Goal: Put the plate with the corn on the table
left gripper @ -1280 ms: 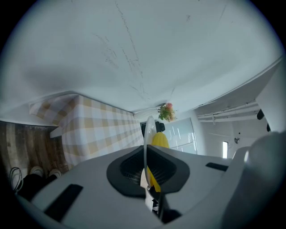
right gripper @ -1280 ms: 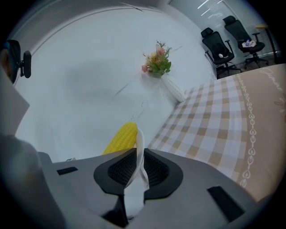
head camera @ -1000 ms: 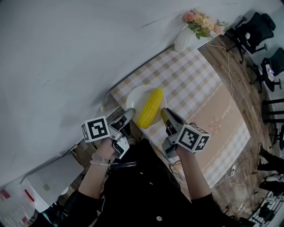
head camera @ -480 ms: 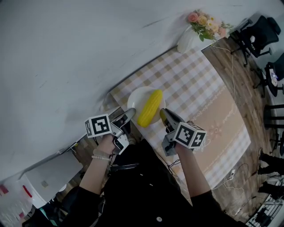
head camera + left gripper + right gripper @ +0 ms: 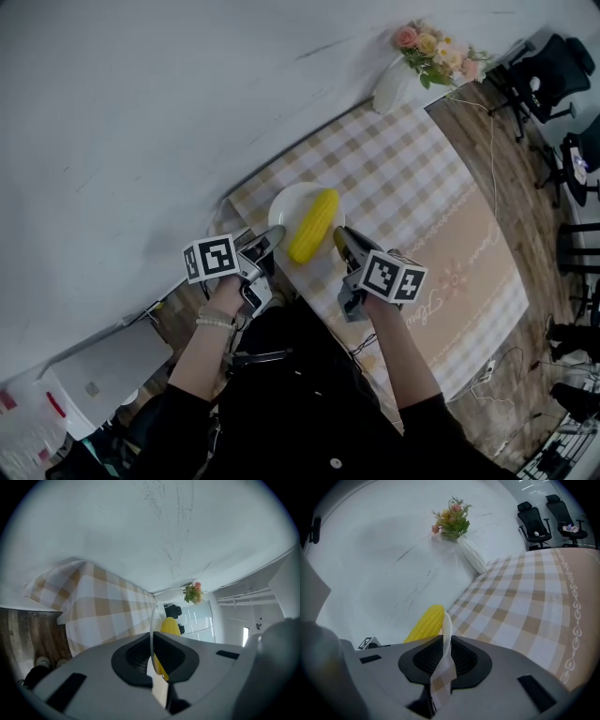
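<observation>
The left gripper (image 5: pixel 272 236) and the right gripper (image 5: pixel 339 236) each pinch the rim of the white plate (image 5: pixel 284 201), one on either side. In each gripper view the thin rim stands edge-on between jaws pressed together on it. The plate sits level over the near corner of the table (image 5: pixel 412 178), which is covered in a checked cloth, and the corn cob (image 5: pixel 314 226) lies across the plate.

By the look of it the carry is almost done. The plate is over the cloth, but I cannot tell whether it rests there yet. Setting it down and letting go of the rim appear to be left.

Count: two grippers, one plate, one corn cob, one table, one white vase of flowers (image 5: pixel 398 82) at the far corner.
</observation>
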The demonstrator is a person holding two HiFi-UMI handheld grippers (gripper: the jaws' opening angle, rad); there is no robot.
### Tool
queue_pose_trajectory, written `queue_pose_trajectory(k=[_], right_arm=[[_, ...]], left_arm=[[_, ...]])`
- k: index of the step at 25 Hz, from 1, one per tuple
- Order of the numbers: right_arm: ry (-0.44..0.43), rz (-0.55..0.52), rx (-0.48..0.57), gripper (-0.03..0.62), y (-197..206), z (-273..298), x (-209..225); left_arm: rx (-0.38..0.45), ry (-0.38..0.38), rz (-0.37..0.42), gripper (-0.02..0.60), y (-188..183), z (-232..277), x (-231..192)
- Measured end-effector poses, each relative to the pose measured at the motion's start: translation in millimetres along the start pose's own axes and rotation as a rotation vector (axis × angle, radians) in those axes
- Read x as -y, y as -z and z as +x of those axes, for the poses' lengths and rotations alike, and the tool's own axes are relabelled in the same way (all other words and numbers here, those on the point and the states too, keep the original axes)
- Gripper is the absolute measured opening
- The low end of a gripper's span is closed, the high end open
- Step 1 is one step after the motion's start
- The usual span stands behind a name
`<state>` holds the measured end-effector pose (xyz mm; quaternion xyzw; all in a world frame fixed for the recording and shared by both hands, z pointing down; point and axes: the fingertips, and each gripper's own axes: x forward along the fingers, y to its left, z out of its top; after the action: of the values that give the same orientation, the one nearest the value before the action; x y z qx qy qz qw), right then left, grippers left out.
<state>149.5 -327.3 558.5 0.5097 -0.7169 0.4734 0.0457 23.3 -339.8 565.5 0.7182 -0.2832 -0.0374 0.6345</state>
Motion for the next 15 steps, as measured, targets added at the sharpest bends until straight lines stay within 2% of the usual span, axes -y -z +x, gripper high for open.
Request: queue_pose_trajectory(k=[10, 15], right_arm=[[0.032, 0.007, -0.035, 0.081, 4.9, 16.8, 23.8], [0.05, -0.003, -0.054, 0.081, 7.6, 24.8, 31.6]], left_arm=[[-0.011, -0.041, 0.037, 0.021, -3.8, 18.0, -17.0], [-0.031, -0.097, 0.076, 0.023, -5.5, 25.4, -27.1]])
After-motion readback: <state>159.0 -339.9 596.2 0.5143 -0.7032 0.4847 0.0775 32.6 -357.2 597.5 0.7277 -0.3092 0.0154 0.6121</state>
